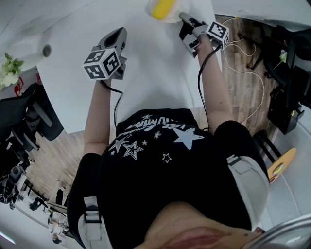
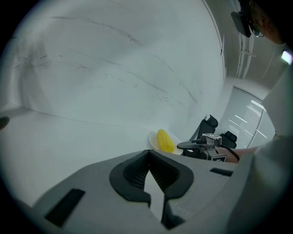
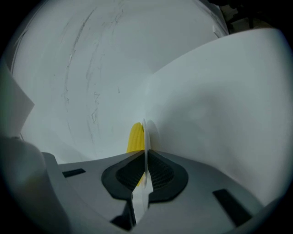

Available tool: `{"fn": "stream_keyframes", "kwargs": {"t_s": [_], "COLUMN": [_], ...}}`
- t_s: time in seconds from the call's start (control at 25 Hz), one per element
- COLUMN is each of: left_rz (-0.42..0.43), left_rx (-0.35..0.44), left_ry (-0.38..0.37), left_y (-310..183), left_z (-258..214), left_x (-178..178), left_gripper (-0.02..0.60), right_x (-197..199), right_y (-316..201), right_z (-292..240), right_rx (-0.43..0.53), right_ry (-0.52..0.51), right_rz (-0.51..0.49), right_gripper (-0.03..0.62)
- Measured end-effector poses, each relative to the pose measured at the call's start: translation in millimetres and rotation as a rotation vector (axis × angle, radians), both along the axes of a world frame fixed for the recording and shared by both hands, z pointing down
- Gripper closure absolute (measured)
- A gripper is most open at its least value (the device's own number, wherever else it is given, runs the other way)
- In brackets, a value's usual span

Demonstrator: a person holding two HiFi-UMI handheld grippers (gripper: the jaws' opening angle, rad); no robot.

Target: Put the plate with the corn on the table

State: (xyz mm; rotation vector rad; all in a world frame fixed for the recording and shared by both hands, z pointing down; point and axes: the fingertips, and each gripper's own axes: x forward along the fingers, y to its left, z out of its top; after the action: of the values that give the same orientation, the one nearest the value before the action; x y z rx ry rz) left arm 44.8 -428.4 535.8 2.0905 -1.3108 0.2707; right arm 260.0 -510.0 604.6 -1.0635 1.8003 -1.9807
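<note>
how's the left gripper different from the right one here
The right gripper is clamped on the rim of the plate carrying the corn; the left gripper holds nothing, its jaws closed together. The right gripper reaches to the far end of the table; the left gripper sits nearer the person, over bare tabletop. Both are grey and carry a marker cube.
</note>
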Motion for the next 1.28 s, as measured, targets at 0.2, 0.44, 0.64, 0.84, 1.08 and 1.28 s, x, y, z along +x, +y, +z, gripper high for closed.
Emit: {"fn": "stream_keyframes", "kwargs": {"t_s": [0.2, 0.44, 0.64, 0.84, 1.08, 1.28], "left_rz": [-0.008, -0.006, 0.008, -0.003, -0.011, -0.024], "left_rx": [-0.006, -0.005, -0.004, -0.007, -0.015, -0.009], "left_ry": [0.002, 0.003, 0.006, 0.016, 0.021, 0.030], "left_y": [5, 6, 9, 12, 20, 25], "left_z": [1, 0, -2, -2, 0, -3], "left_x": [0, 1, 1, -1, -5, -9], "left_gripper": [0.574, 0.575, 0.575, 0.574, 0.574, 0.575], "right_x": [6, 6, 6, 7, 7, 14], "right_y": [-2, -13, -16, -17, -16, -19], "right_z": [2, -3, -4, -3, 0, 3], "right_rx": [-0.009, 0.006, 0.012, 0.026, 0.057, 0.061], "right_ry": [0.077, 0.156, 0.239, 0.359, 0.591, 0.743], "right_rz": [0.000, -0.026, -0.057, -0.076, -0.147, -0.172], "right_gripper": [0.579, 0.580, 0.576, 0.557, 0.513, 0.502]}}
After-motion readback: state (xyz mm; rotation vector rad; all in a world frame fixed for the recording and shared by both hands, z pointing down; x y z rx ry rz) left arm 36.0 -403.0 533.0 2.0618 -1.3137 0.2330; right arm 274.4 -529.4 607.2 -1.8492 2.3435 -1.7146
